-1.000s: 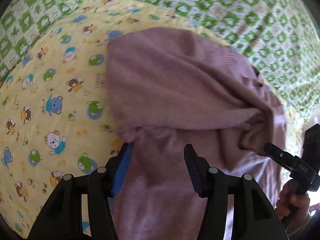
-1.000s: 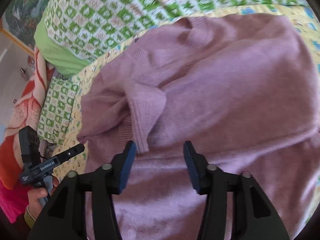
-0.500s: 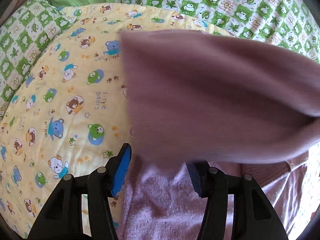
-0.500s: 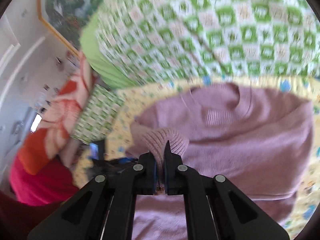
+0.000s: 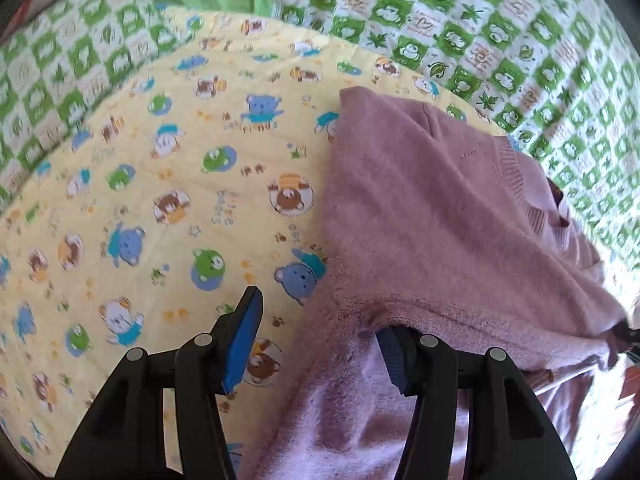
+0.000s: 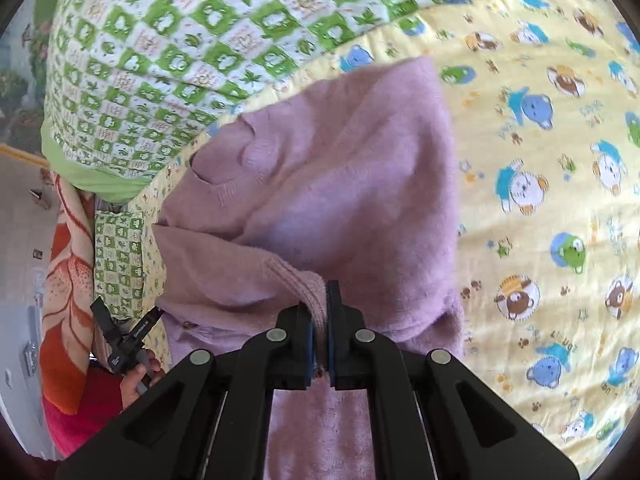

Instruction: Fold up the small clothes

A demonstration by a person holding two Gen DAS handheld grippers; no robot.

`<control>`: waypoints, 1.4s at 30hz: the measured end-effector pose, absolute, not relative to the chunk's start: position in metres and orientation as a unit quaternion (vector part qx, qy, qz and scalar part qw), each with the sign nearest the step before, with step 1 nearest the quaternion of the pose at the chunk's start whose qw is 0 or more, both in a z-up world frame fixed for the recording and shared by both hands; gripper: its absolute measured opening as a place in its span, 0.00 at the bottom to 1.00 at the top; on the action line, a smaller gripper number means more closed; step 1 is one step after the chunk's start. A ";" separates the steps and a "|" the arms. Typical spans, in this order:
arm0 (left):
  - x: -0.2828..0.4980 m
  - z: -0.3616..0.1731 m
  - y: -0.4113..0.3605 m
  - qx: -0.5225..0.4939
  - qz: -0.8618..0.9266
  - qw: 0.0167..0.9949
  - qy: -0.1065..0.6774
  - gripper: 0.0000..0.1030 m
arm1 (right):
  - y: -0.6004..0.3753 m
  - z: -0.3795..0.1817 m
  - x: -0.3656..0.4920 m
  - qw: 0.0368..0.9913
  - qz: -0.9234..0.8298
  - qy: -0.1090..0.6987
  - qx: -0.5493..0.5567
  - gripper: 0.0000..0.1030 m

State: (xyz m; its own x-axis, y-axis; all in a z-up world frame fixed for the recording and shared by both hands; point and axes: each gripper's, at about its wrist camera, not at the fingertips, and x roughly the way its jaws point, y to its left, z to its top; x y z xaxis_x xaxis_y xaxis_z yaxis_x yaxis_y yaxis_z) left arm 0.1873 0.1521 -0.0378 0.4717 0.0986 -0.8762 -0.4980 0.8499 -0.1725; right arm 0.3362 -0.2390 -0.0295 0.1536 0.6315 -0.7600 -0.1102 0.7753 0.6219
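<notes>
A mauve knit sweater (image 5: 440, 220) lies on a yellow bear-print mat (image 5: 160, 200). My left gripper (image 5: 320, 344) is open at the sweater's lower left edge. Its left pad is over the mat, and a fold of knit drapes over its right pad. My right gripper (image 6: 320, 312) is shut on the ribbed sleeve cuff (image 6: 304, 284) and holds it lifted over the sweater's body (image 6: 340, 200). The sleeve side is folded across the front. In the right wrist view the left gripper (image 6: 128, 314) shows at the lower left, held by a hand (image 6: 136, 380).
A green-and-white checked quilt (image 5: 520, 40) lies behind the mat and shows in the right wrist view too (image 6: 180, 60). An orange floral blanket (image 6: 68, 280) hangs at the bed's left edge. Bare mat (image 6: 540, 160) stretches beside the sweater.
My right gripper went from open to shut on the sleeve cuff, then carried it up and across the sweater, folding that side over. The left gripper stayed open at the hem.
</notes>
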 end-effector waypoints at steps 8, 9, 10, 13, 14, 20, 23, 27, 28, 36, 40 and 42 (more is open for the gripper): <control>0.200 -0.041 0.135 -0.192 0.162 0.833 0.493 0.55 | -0.239 -0.078 0.364 0.745 0.184 0.620 0.160 0.06; 0.200 -0.042 0.135 -0.191 0.162 0.832 0.494 0.55 | -0.239 -0.078 0.362 0.749 0.179 0.618 0.160 0.06; 0.199 -0.043 0.137 -0.195 0.163 0.831 0.495 0.55 | -0.238 -0.075 0.360 0.753 0.174 0.614 0.157 0.10; 0.197 -0.044 0.140 -0.202 0.164 0.829 0.495 0.55 | -0.231 -0.053 0.344 0.789 0.132 0.587 0.127 0.28; 0.197 -0.044 0.140 -0.203 0.164 0.829 0.494 0.55 | -0.230 -0.039 0.334 0.812 0.105 0.563 0.110 0.38; 0.197 -0.037 0.135 -0.193 0.163 0.836 0.487 0.51 | -0.156 -0.017 0.257 0.806 0.274 0.505 0.139 0.33; 0.196 -0.031 0.134 -0.194 0.159 0.841 0.479 0.50 | -0.093 -0.044 0.236 0.753 0.353 0.542 0.116 0.13; 0.195 -0.026 0.133 -0.193 0.153 0.844 0.477 0.46 | -0.054 -0.071 0.244 0.757 0.343 0.542 0.121 0.09; 0.195 -0.026 0.134 -0.195 0.152 0.844 0.476 0.46 | -0.053 -0.074 0.245 0.761 0.338 0.541 0.120 0.09; 0.191 -0.017 0.135 -0.206 0.143 0.850 0.463 0.46 | -0.003 -0.084 0.251 0.746 0.389 0.519 0.152 0.09; 0.188 -0.014 0.137 -0.213 0.137 0.850 0.462 0.45 | 0.032 -0.091 0.241 0.692 0.467 0.538 0.119 0.09; 0.186 -0.014 0.136 -0.208 0.135 0.850 0.465 0.45 | 0.032 -0.086 0.234 0.691 0.477 0.533 0.105 0.09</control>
State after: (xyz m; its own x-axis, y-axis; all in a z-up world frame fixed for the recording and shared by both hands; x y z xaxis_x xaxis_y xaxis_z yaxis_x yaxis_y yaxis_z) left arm 0.1859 0.1359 -0.0144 0.5305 0.0361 -0.8469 -0.4237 0.8766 -0.2280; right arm 0.2344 0.0323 -0.0864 -0.0239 0.7714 -0.6359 -0.5467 0.5225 0.6543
